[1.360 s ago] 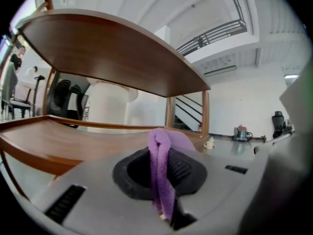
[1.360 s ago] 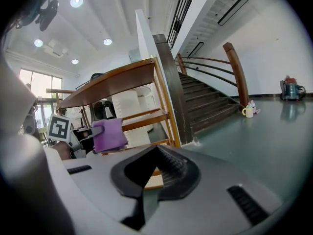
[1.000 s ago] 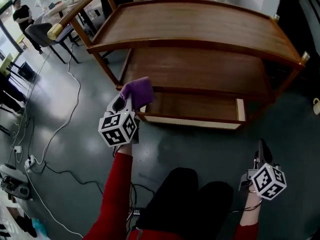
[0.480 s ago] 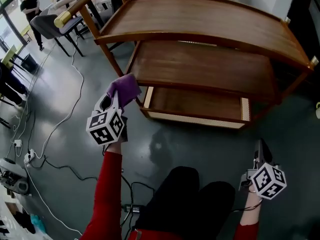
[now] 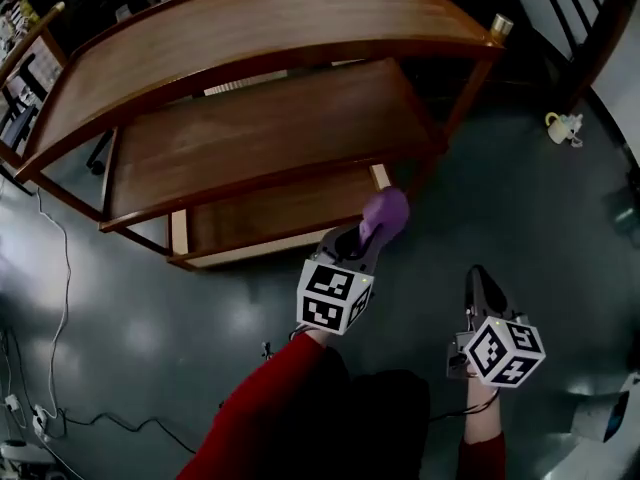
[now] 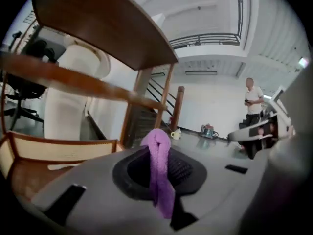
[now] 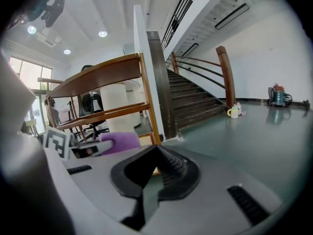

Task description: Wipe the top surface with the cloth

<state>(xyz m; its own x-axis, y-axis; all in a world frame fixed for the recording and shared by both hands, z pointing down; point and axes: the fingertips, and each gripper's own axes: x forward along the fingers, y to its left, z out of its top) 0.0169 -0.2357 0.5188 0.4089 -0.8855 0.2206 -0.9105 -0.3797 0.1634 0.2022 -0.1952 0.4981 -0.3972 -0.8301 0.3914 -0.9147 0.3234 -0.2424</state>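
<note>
Step in hand looks like the approach: no wiping is happening yet. The left gripper (image 5: pixel 372 231) is holding the small purple cloth (image 5: pixel 386 211) low, centre right of the frame, beside the bottom tier's right corner of the three-tier brown wooden shelf unit (image 5: pixel 262 148) and well below its curved top shelf (image 5: pixel 250 33). Its fingers are pinching the cloth, which is bunching up between them and hanging out of the front. The next move probably calls for lifting the cloth up and over the top shelf's raised rim, then pressing it flat on the wood before sweeping. The left arm in the red sleeve (image 5: pixel 262 408) is reaching forward from bottom centre, with the gripper pointing up and right. The right gripper (image 5: pixel 480 280) is hanging low at lower right over the grey floor (image 5: pixel 560 218), clear of the shelf unit, with its fingers pressed together on nothing.
</note>
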